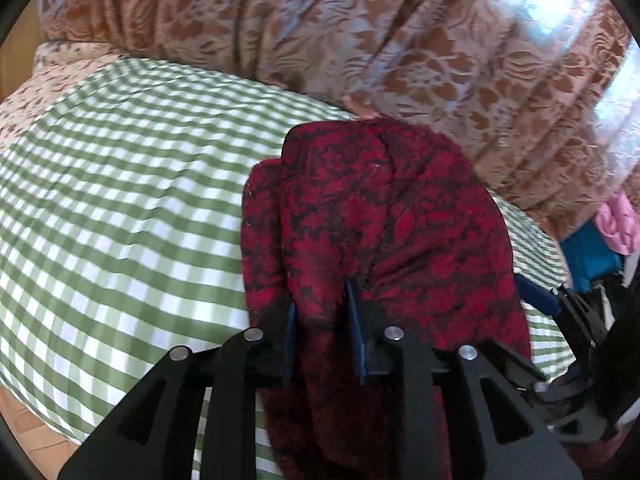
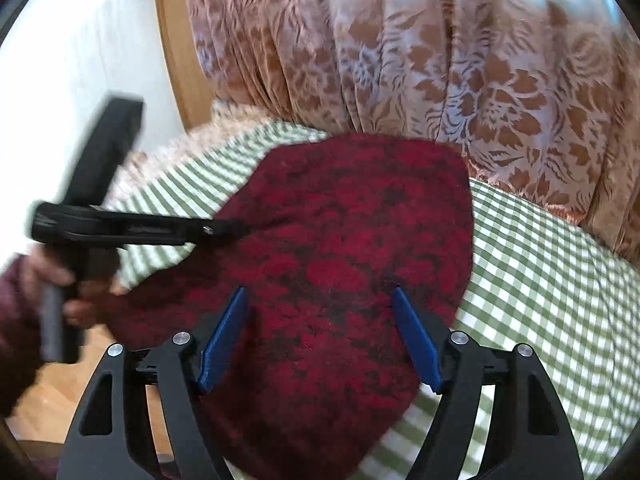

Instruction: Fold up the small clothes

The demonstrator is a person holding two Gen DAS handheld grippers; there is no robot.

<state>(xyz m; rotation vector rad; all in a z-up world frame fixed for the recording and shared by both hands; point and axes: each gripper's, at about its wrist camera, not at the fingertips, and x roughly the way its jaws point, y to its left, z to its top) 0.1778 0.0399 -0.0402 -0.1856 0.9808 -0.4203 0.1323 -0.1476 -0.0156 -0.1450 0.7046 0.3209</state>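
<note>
A dark red fuzzy garment with a black pattern (image 1: 380,220) lies on the green-and-white checked cloth (image 1: 120,200). My left gripper (image 1: 322,304) is shut on a fold of the garment's near edge, which bunches between the blue pads. In the right wrist view the same garment (image 2: 340,240) spreads flat. My right gripper (image 2: 320,300) is open, its blue fingers (image 2: 224,340) spread wide just above the garment's near part. The left gripper (image 2: 224,230) reaches in from the left in that view, held by a hand, its tip at the garment's left edge.
A pink and brown floral curtain (image 1: 360,40) hangs close behind the checked surface. A floral sheet (image 1: 60,64) shows at the far left. Pink and blue clothes (image 1: 608,240) lie at the right edge. A wooden door frame (image 2: 172,48) and wooden floor (image 2: 52,400) are at the left.
</note>
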